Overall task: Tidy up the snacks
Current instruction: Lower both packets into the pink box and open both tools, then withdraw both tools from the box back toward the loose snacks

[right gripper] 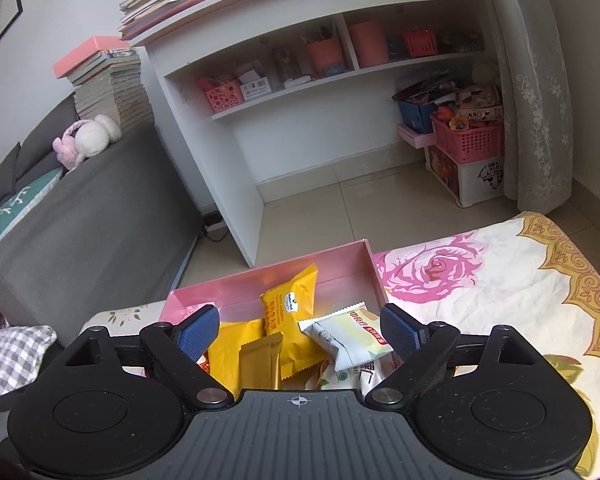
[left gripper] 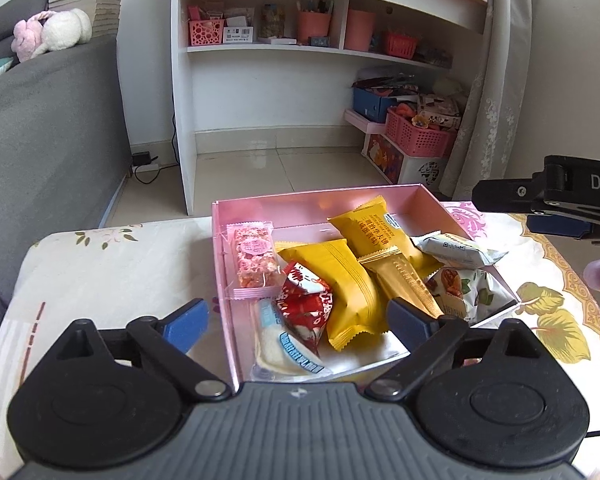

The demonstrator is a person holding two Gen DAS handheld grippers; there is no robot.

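Note:
A pink box (left gripper: 320,198) sits on the flowered tablecloth (left gripper: 112,276) and holds several wrapped snacks: a red-and-white pack (left gripper: 306,306), two yellow packs (left gripper: 346,284), a gold bar (left gripper: 406,284), a pink clear-wrapped bar (left gripper: 254,258) and a white pack (left gripper: 460,250). My left gripper (left gripper: 298,320) hovers over the box's near side, open, its blue pads well apart and touching nothing. My right gripper (right gripper: 300,330) is open above the same box (right gripper: 340,268), over the white pack (right gripper: 348,340) and gold bar (right gripper: 260,364). The right gripper's body shows at the right edge of the left wrist view (left gripper: 556,200).
A white shelf unit (left gripper: 308,52) with pink baskets stands on the tiled floor beyond the table. A grey sofa (left gripper: 48,140) with a plush toy lies to the left. A pink crate (left gripper: 420,136) and a curtain (left gripper: 496,92) are at the right.

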